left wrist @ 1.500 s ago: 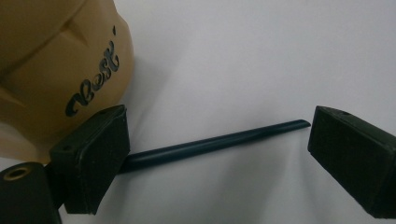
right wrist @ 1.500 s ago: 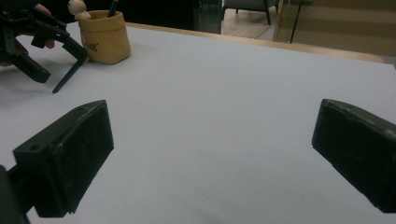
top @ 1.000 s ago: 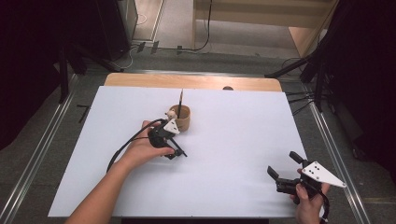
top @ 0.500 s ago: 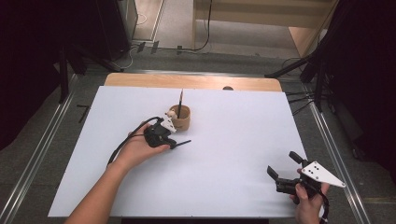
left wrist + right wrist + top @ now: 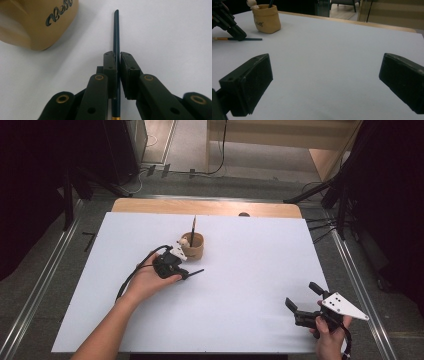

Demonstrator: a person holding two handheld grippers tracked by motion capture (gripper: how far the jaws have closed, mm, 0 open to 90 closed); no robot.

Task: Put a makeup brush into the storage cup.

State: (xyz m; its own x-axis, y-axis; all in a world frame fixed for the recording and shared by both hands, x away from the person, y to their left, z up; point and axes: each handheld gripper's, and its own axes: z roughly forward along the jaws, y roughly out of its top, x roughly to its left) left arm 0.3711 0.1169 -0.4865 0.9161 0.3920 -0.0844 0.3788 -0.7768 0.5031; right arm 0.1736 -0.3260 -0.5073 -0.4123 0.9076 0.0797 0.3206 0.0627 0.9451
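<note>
Clamping a dark pencil [image 5: 116, 37] between its two black jaws, the left gripper [image 5: 117, 72] lies low over the white table [image 5: 240, 320], just in front of the tan holder cup [image 5: 193, 245] as the high view shows it. In the left gripper view the pads press on the pencil from both sides along its middle stretch, with its dark end reaching out past the jaw tips and a gold band showing near the bottom edge of the picture. The jaws stand narrow, with nothing but the slim shaft between them. The pencil lies flat on the table surface, or very close to it; the pictures do not make clear whether it has lifted clear. The cup, with cut-out lettering on its side, stands just beside the pencil's far end without touching it.

In the high view another dark stick [image 5: 193, 224] stands upright in the cup, and a small pale figure [image 5: 184, 241] sits at the cup's rim on the side toward the left gripper [image 5: 186, 274].

The right gripper [image 5: 305, 300] is held well apart from the cup, near the table's front corner on the person's right. Its jaws stand wide, with bare table between them in the right gripper view, where the cup [image 5: 266, 18] and the held pencil [image 5: 249, 39] show far off.
</note>
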